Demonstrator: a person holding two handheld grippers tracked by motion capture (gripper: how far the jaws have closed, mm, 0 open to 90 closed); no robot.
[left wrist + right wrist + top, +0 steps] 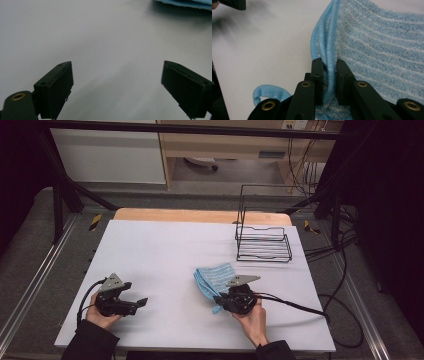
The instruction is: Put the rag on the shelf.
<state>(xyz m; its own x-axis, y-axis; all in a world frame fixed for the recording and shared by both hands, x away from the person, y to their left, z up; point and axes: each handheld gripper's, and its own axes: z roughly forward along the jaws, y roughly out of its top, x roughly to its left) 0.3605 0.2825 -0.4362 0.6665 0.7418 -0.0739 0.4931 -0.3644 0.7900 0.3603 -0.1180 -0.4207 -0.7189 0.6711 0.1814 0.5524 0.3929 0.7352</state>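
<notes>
Blue striped towel (215,279) lies folded on the white table (165,255), at about 5 o'clock from its centre. Right gripper (329,82) has its fingers clamped on the towel's hemmed edge. Left gripper (117,87), at 7 o'clock, holds its fingers wide apart above bare table.

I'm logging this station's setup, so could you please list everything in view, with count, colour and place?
towel: one, light blue with pale stripes, folded, on the table right of centre, its hemmed edge pinched by the right gripper.
wire rack: one, black, at the table's far right.
table: one, white sheet over a wooden top.
cables: several, black, on the floor at right.
left gripper: one, black, near left of the table, fingers spread wide apart over bare sheet.
right gripper: one, black, shut on the towel's edge.
hands: two, one on each gripper.
</notes>
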